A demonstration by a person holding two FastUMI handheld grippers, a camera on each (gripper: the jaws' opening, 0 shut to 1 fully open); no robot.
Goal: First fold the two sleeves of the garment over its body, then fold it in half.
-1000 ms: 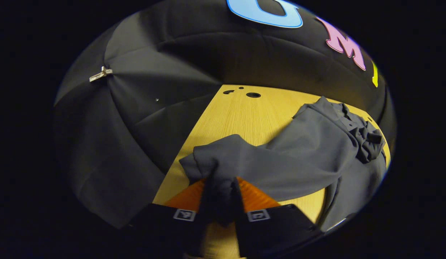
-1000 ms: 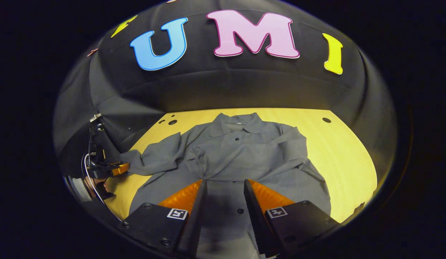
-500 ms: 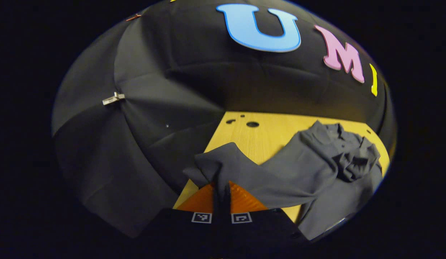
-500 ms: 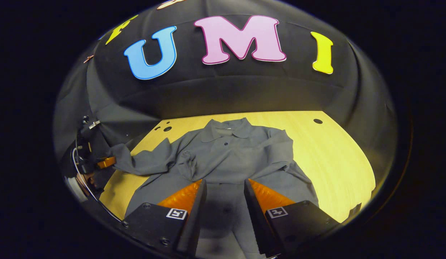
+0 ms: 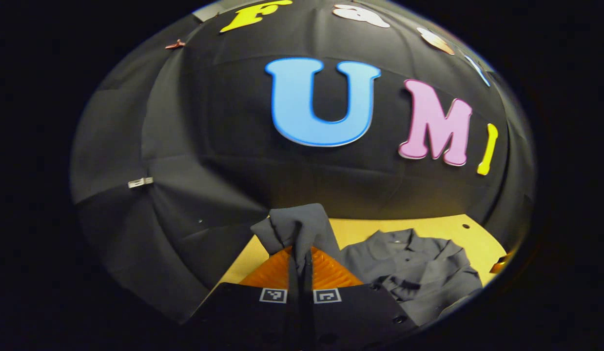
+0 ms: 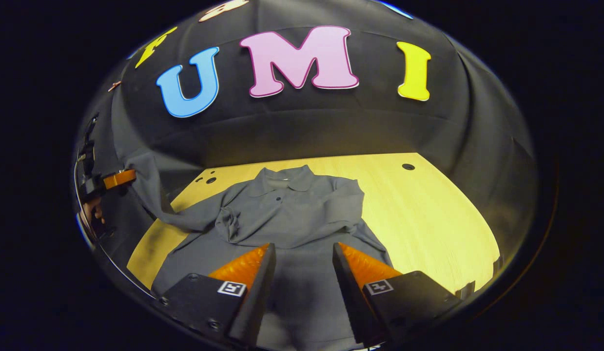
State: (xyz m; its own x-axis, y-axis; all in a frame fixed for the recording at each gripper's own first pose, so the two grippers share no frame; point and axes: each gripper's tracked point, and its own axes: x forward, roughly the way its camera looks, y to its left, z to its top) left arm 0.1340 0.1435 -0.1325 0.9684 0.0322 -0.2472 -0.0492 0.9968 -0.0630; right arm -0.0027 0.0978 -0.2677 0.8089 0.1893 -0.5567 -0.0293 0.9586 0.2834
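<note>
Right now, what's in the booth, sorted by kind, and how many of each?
Grey shirts: 1
Wooden tables: 1
Handheld grippers: 2, the left gripper and the right gripper
Total: 4

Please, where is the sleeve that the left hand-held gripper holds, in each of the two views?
Left gripper view: the sleeve is low in the centre, pinched between the left hand-held gripper, lifted above the table.
Right gripper view: it hangs at the far left edge, from that gripper down to the shirt body.
Shared landmark: the shirt collar.
</note>
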